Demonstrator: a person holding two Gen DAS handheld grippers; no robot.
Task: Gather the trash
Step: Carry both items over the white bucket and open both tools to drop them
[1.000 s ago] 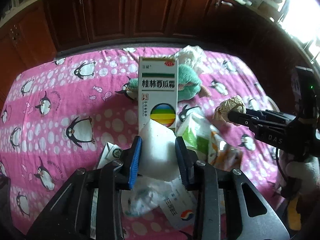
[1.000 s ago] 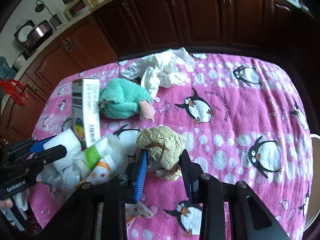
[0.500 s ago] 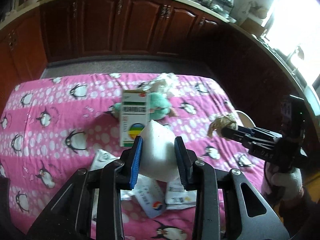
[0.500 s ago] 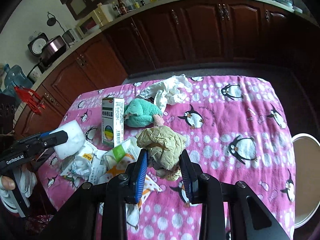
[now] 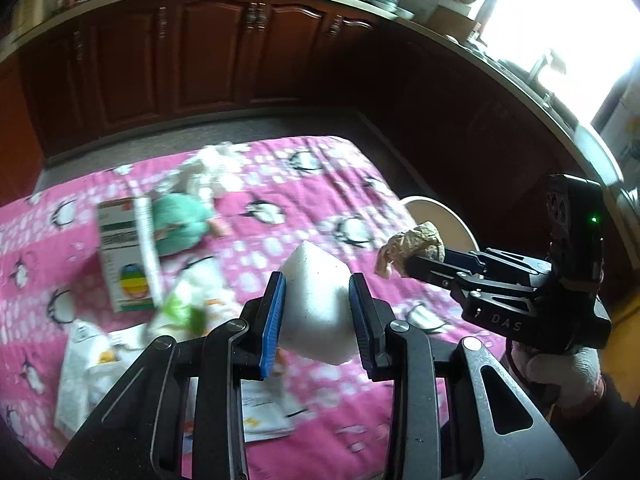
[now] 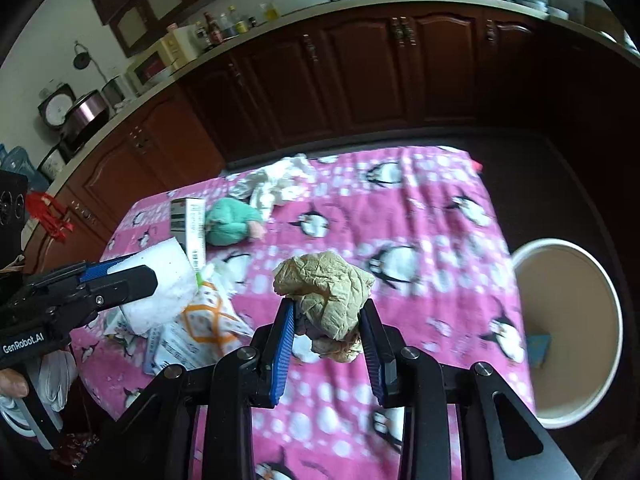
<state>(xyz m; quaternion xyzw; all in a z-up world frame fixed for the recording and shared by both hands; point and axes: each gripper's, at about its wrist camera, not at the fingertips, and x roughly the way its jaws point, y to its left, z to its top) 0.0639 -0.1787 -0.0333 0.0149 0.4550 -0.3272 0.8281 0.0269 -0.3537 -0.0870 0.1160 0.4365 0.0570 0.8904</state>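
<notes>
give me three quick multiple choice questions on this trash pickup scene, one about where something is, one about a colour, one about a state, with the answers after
1. Where is the round bin?
A. on the cloth
B. on the floor off the table's right edge in the right wrist view
C. on the kitchen counter

2. What colour is the tablecloth?
A. pink with penguins
B. plain blue
C. green stripes

3. What is the right gripper doing?
A. hanging open and empty
B. shut on a crumpled brownish paper ball
C. shut on a medicine box

Answers:
1 B, the bin's rim sits below and beside the cloth's edge.
2 A, penguin prints cover the pink cloth.
3 B, both pads press the crumpled brownish paper ball, while the left gripper holds a white foam block.
</notes>
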